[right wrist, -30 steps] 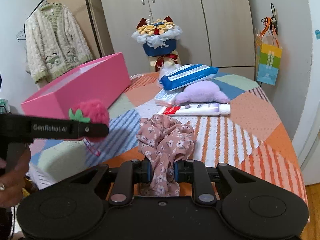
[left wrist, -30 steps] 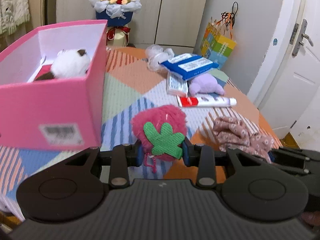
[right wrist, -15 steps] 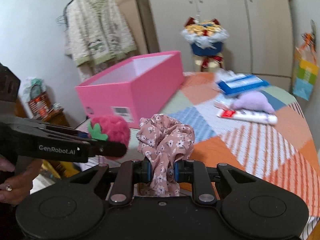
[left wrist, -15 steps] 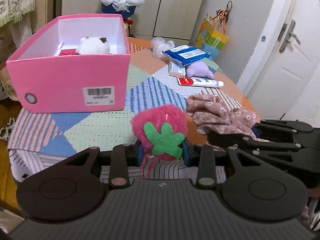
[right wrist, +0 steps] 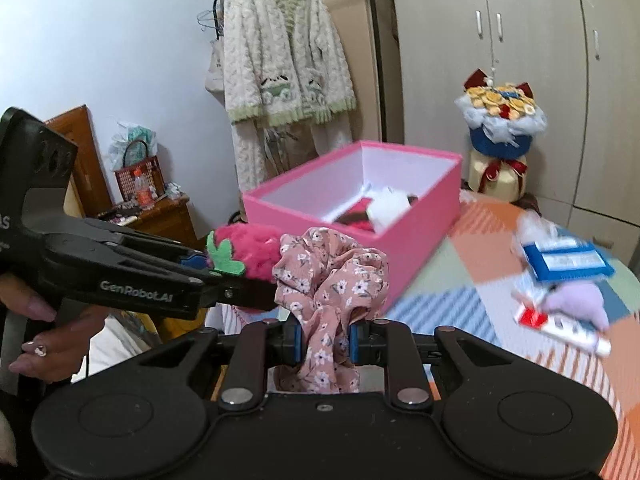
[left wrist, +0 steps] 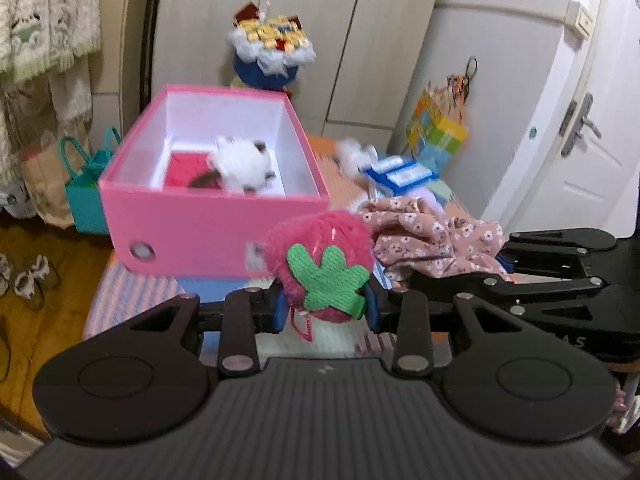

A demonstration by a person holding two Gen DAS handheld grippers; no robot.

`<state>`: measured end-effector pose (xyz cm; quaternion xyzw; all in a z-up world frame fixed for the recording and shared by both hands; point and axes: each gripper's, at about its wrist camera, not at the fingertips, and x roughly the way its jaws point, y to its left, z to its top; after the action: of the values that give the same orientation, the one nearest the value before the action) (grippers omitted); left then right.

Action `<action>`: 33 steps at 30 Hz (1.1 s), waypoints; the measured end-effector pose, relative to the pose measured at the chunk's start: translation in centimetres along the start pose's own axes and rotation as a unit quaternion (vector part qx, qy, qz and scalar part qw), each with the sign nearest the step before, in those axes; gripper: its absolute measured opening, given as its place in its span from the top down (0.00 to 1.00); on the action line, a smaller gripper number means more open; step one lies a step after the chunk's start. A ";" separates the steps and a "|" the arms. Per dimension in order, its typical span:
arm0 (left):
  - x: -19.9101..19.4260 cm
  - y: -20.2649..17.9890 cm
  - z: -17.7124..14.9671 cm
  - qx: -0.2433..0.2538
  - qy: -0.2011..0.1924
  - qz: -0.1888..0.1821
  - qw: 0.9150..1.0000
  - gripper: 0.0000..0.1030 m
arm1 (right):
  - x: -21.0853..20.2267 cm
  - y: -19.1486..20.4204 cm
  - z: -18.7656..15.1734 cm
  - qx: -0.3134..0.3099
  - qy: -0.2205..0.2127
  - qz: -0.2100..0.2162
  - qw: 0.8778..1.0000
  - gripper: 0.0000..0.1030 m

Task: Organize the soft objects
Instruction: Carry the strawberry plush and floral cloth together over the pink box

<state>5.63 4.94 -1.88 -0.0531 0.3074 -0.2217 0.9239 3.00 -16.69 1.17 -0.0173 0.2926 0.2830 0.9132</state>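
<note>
My left gripper point(left wrist: 325, 307) is shut on a fuzzy pink strawberry plush point(left wrist: 320, 252) with a green felt leaf, held in the air before the pink box point(left wrist: 192, 220). My right gripper point(right wrist: 324, 340) is shut on a pink floral fabric scrunchie point(right wrist: 332, 272), lifted beside the strawberry point(right wrist: 244, 254). In the left wrist view the scrunchie point(left wrist: 432, 240) and the right gripper's black body sit just right of the strawberry. The pink box point(right wrist: 416, 224) is open-topped; a white plush toy point(left wrist: 244, 168) and something red lie inside it.
A patchwork-covered table point(right wrist: 480, 280) bears a blue wipes packet point(right wrist: 568, 260), a purple plush point(right wrist: 576, 304) and a red-and-white tube point(right wrist: 560, 326). A bouquet point(right wrist: 500, 120) stands behind the box. A cardigan point(right wrist: 280, 52) hangs at the back; a hand point(right wrist: 48, 336) holds the left gripper.
Both grippers have risen and pulled back from the table with their soft things still held. The views now look down into the pink box from its near end.
</note>
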 end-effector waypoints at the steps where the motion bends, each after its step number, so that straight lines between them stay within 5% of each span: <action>1: -0.1 0.2 0.6 0.002 -0.006 0.004 1.000 0.66 | 0.3 0.0 0.5 -0.001 -0.002 0.001 1.000 0.76; 15: 4.9 5.4 8.0 -0.014 -0.024 0.059 0.998 0.66 | 8.0 -1.6 8.5 -0.026 -0.009 0.009 1.000 0.74; 25: 12.5 8.8 10.0 0.004 0.057 0.111 0.992 0.65 | 17.1 -4.2 11.3 -0.076 0.097 0.010 0.992 0.73; 33: 15.4 9.9 10.0 0.026 0.098 0.130 0.986 0.64 | 20.4 -3.5 11.3 -0.133 0.162 0.003 0.978 0.71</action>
<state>26.25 6.57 -4.52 0.0336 0.3950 -0.1114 0.9113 24.44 -7.06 -1.04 -0.1829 0.3965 0.3157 0.8424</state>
